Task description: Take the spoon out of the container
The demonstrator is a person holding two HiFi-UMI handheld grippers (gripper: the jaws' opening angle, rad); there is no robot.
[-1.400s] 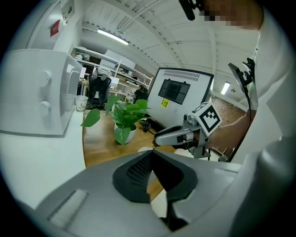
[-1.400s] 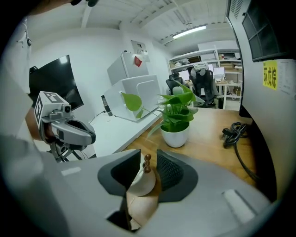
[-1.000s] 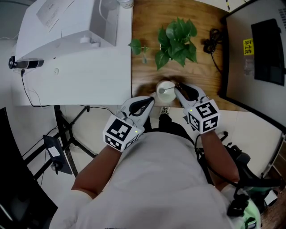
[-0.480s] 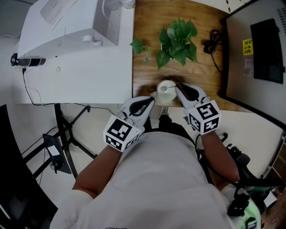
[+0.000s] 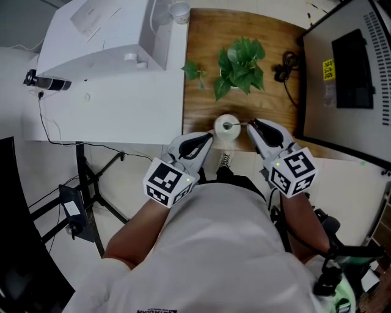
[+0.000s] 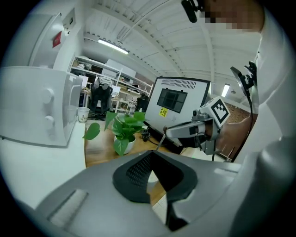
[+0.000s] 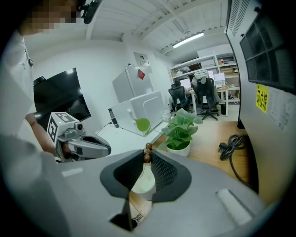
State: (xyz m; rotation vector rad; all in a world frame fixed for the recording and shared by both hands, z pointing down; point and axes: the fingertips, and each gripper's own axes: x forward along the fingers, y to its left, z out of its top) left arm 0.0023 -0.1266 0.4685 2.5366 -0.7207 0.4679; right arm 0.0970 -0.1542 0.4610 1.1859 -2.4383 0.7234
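Observation:
A small white cup stands at the near edge of the wooden table. A thin spoon with a brown wooden handle end leans out of it to the right. My right gripper is shut on that handle end, just right of and above the cup. In the left gripper view the spoon slants down from the right gripper, its lower end hidden behind my own jaws. My left gripper sits close beside the cup's left side, jaws together, nothing seen in them.
A potted green plant stands behind the cup, with a black cable to its right. A dark monitor bounds the table's right side. A white machine and a paper cup are on the white surface at left.
My right gripper has drawn slightly to the right with the spoon handle still in it. The left gripper has stayed beside the cup.

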